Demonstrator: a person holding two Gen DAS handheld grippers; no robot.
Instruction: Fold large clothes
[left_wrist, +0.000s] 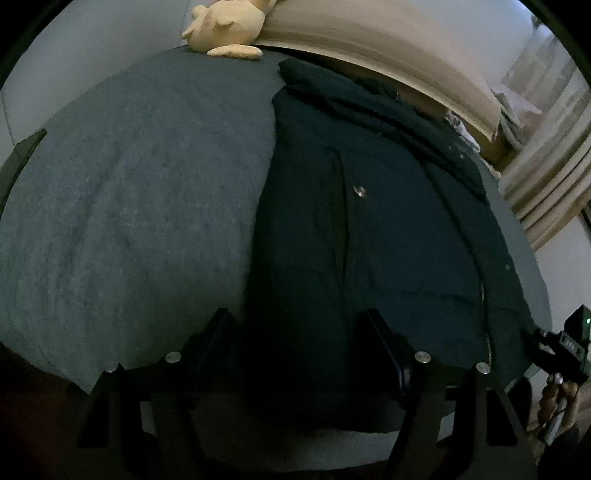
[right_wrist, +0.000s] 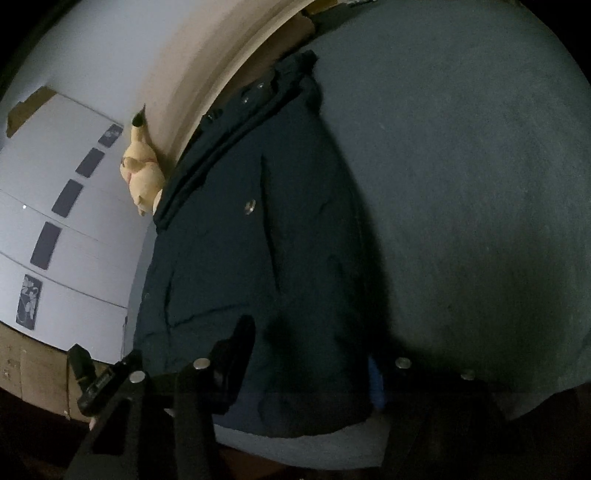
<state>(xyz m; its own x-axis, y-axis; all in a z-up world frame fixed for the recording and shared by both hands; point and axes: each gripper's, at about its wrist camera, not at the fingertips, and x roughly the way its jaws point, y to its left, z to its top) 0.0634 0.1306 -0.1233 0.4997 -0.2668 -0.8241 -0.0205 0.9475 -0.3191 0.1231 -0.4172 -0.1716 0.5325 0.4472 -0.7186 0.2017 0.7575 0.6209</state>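
A: Grey bedspread (left_wrist: 122, 206) carries our dark jacket (left_wrist: 369, 229), lengthwise, hem nearest us.

B: Left gripper (left_wrist: 295, 332) and right gripper (right_wrist: 310, 350) straddle the hem, jaws apart; whether pads press, we cannot tell. Slippery padding may escape a shallow pinch.

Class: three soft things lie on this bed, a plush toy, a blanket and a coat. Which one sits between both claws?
The dark coat: its hem lies between each claw's fingers. The grey blanket lies beneath it; the yellow plush toy sits far off by the headboard.
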